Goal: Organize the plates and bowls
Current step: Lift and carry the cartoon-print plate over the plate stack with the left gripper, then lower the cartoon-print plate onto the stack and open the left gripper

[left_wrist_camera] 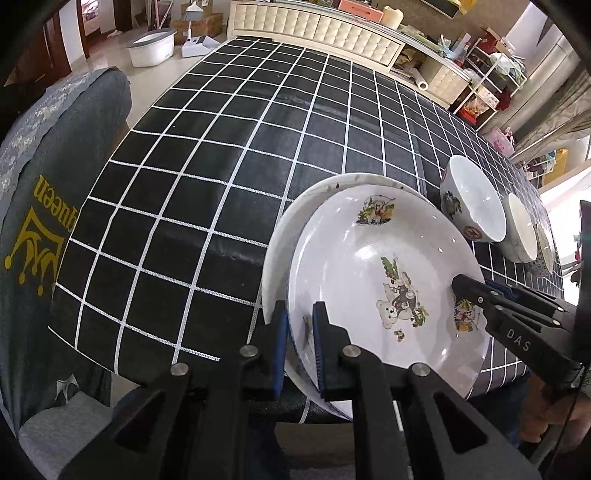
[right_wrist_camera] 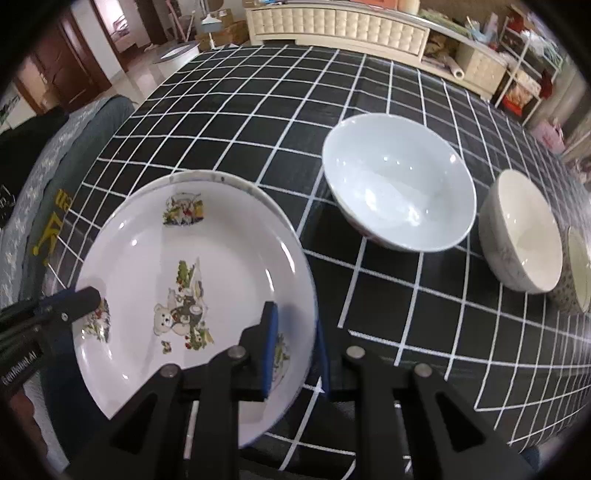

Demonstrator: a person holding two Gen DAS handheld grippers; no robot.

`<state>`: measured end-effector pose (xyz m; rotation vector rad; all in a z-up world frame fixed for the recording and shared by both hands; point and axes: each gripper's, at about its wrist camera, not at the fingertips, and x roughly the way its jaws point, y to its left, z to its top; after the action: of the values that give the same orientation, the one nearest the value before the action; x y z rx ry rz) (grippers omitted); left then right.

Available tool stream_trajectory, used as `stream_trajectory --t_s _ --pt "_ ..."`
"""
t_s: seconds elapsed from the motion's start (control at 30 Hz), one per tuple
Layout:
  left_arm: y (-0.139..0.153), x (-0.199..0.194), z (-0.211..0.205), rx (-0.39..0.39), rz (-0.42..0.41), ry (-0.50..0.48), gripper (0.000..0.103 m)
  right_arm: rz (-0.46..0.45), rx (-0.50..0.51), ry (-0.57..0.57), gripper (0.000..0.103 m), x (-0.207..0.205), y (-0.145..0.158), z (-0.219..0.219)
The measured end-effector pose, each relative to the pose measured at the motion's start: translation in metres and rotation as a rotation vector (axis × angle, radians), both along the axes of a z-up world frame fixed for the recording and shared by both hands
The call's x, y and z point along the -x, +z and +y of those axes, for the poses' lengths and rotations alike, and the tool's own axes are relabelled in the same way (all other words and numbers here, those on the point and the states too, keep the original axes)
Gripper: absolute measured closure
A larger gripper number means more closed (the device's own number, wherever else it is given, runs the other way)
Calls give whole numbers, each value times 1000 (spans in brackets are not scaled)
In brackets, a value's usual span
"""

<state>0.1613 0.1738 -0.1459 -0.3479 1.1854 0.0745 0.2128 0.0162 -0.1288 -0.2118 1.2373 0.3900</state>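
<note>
A white plate with a bear picture (left_wrist_camera: pixel 369 266) (right_wrist_camera: pixel 184 251) is over a second white plate (left_wrist_camera: pixel 291 221) (right_wrist_camera: pixel 207 176) at the table's near edge, partly overhanging it. I cannot tell whether the two plates touch. My left gripper (left_wrist_camera: pixel 299 332) (right_wrist_camera: pixel 94 295) is shut on the bear plate's left rim. My right gripper (right_wrist_camera: pixel 295 343) (left_wrist_camera: pixel 458 282) is clamped on its right rim, one blue pad inside and one outside. To the right stand a large white bowl (left_wrist_camera: pixel 476 203) (right_wrist_camera: pixel 399 192), a cream bowl (left_wrist_camera: pixel 521 229) (right_wrist_camera: pixel 524 236) and a third bowl (left_wrist_camera: pixel 543 247) (right_wrist_camera: pixel 578 269).
A black tablecloth with white checks (left_wrist_camera: pixel 221 166) covers the table. A chair with a grey printed cover (left_wrist_camera: pixel 55 221) stands at the left edge. A low cream cabinet (left_wrist_camera: pixel 314 29) and cluttered shelves (left_wrist_camera: pixel 491 85) lie beyond the far side. A person's hand (left_wrist_camera: pixel 546 406) holds the right gripper.
</note>
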Motion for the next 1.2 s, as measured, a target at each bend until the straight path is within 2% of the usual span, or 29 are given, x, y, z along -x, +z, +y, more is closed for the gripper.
stream_trajectory --t_s 0.13,0.2,0.33,0.37,0.4,0.47,0.53,0.67,1.03,1.07,1.2 --pt "0 1 5 40 -6 43 89 -1 -8 7 78 2 0 0" --pt "2 3 6 54 -12 51 84 -1 -14 3 78 2 0 -3" --pt "7 7 -2 21 -25 30 77 -7 -34 -8 77 4 2 -8" --pt "8 8 -5 7 -29 27 73 -6 -42 -13 77 5 3 -10" --pt "11 9 -7 -13 -34 28 61 -9 -39 -19 77 6 4 -11" --pt "17 12 -10 -94 -52 50 52 -17 -44 -19 77 9 7 -13" --pt "22 15 -13 -132 -73 43 52 -24 -56 -19 76 11 11 -15" --pt "28 19 -18 -134 -91 28 52 -67 -89 -36 62 19 25 -25" --pt "58 24 -56 -142 -184 -39 50 -210 -126 -97 39 41 76 -65" --pt "62 25 -61 -145 -192 -47 50 -231 -133 -104 34 45 83 -70" --pt "76 29 -81 -156 -243 -71 50 -313 -134 -107 28 58 107 -87"
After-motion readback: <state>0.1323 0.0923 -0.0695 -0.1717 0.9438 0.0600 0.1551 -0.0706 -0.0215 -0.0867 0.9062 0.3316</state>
